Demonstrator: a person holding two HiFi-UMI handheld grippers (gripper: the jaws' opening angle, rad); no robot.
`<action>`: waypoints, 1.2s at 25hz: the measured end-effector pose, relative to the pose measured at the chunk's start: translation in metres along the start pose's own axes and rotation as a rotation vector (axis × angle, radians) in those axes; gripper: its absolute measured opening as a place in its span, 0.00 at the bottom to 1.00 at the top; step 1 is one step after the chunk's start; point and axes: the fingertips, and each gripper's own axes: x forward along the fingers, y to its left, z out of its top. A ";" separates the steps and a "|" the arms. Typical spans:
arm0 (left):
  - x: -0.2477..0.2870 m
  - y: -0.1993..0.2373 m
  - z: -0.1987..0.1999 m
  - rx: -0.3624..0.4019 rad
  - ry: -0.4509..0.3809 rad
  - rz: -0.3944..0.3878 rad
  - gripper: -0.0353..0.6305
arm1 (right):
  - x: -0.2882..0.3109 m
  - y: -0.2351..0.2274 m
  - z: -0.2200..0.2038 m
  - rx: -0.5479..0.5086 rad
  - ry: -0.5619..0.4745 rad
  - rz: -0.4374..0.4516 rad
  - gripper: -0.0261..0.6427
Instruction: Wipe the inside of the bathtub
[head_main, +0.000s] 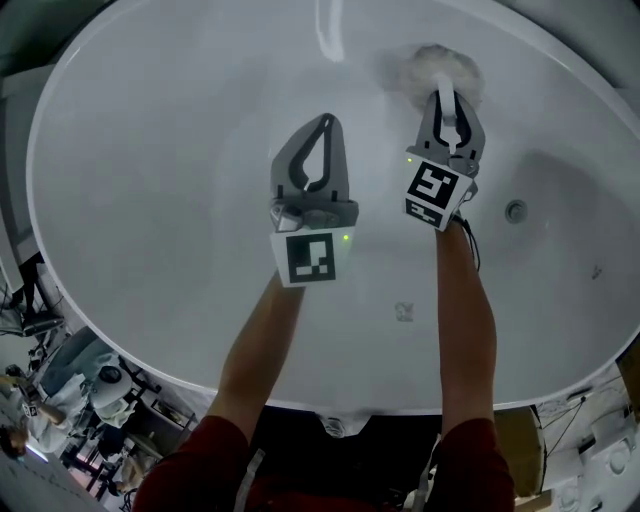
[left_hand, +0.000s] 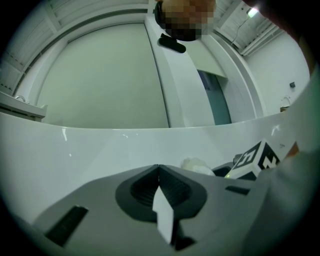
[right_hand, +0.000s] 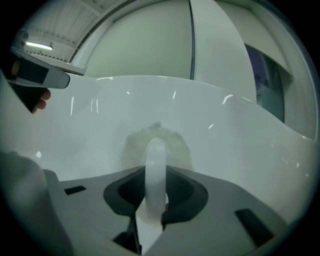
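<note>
A pale fluffy wiping pad (head_main: 440, 66) on a white plastic handle (head_main: 449, 118) is being pressed against the inner wall of the white oval bathtub (head_main: 150, 190). It is on the far slope, beyond the round metal drain (head_main: 515, 210) and to its left. The step in hand is judged to be the wiping stroke itself.

For this to be done well, the pad should be laid flat to the curve of the wall. Pressure should be kept even, and overlapping passes should be worked down towards the drain so that no strip is being missed. The handle should be kept from twisting in the grip, since the pad would then be riding on its edge.

The right claw (head_main: 441, 97) is being held closed on the handle, its jaws parted only by the handle's thickness. In the right gripper view, the handle (right_hand: 155, 160) is being clamped upright between them, with the pad (right_hand: 176, 142) against the wall just beyond.

The left claw (head_main: 325, 122) is being held with its jaws together and nothing between them, as is seen in the left gripper view (left_hand: 159, 167). It is being carried over the tub, further left of the drain than the right claw. Whether it is touching the surface cannot be told.
</note>
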 end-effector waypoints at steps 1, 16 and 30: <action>0.005 -0.015 0.000 0.008 0.002 -0.011 0.08 | -0.002 -0.014 -0.006 -0.003 0.000 -0.002 0.18; 0.069 -0.222 0.018 -0.016 -0.018 -0.164 0.08 | -0.053 -0.234 -0.109 0.026 0.094 -0.159 0.18; 0.090 -0.323 0.027 -0.015 -0.015 -0.275 0.08 | -0.087 -0.344 -0.165 0.145 0.175 -0.316 0.18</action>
